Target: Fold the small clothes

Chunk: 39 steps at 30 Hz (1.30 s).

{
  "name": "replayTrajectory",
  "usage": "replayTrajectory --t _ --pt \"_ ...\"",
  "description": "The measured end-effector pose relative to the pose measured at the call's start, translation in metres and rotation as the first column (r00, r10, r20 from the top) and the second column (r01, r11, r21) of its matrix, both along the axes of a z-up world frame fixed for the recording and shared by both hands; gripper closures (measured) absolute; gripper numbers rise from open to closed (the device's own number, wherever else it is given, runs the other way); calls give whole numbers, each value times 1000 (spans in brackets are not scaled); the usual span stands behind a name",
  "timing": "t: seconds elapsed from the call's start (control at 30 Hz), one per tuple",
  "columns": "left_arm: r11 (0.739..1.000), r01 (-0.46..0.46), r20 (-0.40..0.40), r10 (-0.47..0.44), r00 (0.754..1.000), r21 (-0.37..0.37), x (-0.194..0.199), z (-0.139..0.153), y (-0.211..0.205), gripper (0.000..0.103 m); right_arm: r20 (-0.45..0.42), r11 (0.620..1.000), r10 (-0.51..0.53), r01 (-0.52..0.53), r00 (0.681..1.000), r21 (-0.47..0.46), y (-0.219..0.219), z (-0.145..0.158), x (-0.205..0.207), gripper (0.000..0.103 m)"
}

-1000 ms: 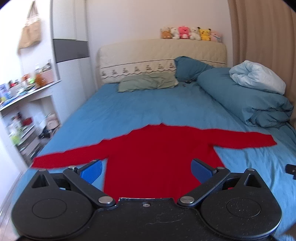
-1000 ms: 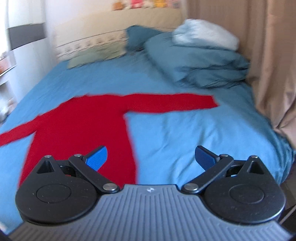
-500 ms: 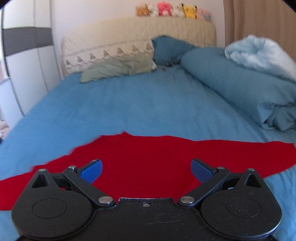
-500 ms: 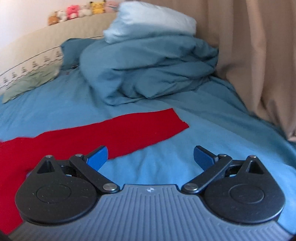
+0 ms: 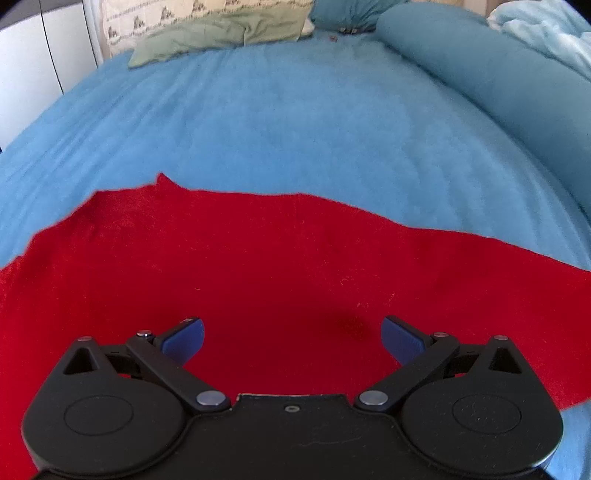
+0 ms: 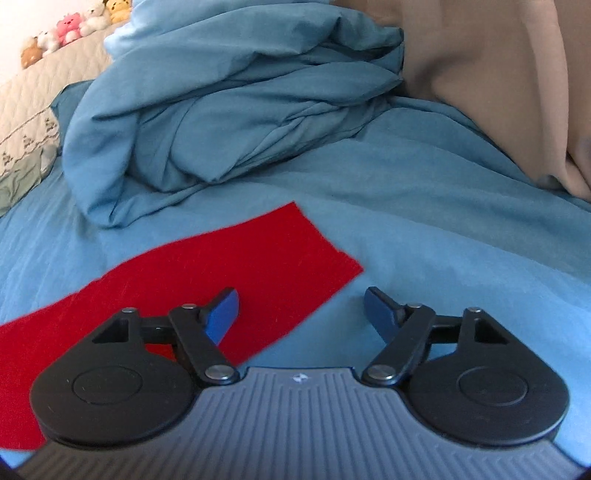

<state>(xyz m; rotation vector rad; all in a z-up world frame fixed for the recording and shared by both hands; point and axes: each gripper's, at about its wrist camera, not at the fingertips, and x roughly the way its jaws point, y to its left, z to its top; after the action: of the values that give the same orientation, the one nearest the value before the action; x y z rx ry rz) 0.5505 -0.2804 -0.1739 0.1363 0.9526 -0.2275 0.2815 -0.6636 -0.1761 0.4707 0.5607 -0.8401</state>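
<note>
A red long-sleeved top (image 5: 280,266) lies flat on the blue bed sheet (image 5: 295,129). My left gripper (image 5: 291,338) is open and empty, low over the red cloth near its upper edge. In the right wrist view the top's sleeve (image 6: 236,266) ends in a straight cuff. My right gripper (image 6: 301,310) is open and empty, close above the cuff end, with its left finger over the red cloth and its right finger over bare sheet.
A bundled blue duvet (image 6: 229,110) lies just beyond the sleeve, and shows at the right of the left wrist view (image 5: 498,81). A green pillow (image 5: 221,33) and headboard are at the far end. A beige curtain (image 6: 517,74) hangs at the right.
Both grippers have moved forward and down toward the bed. The left one has closed in on the body of the top, the right one on the sleeve's cuff. Both stay open.
</note>
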Motion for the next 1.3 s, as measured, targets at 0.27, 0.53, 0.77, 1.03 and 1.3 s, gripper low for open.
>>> replayTrajectory --t 0.27,0.53,0.77,1.03,1.3 --pt "1000 -2 -61 2 998 8 16 -14 -5 0 -20 998 -59 59 998 -4 -7 3 10 77" --pt "999 33 -105 -37 994 -43 28 14 24 0 47 999 30 -29 998 -14 25 63 32 81" --pt "996 -43 29 45 999 -74 27 76 115 0 263 943 332 -325 906 -73 142 160 110 81" --pt "966 -216 -35 213 976 -141 -5 69 270 0 318 640 734 -768 600 -29 365 139 225 81" --pt "962 -242 -61 236 970 -123 -33 37 333 0 95 424 895 -898 435 121 499 17 241 77"
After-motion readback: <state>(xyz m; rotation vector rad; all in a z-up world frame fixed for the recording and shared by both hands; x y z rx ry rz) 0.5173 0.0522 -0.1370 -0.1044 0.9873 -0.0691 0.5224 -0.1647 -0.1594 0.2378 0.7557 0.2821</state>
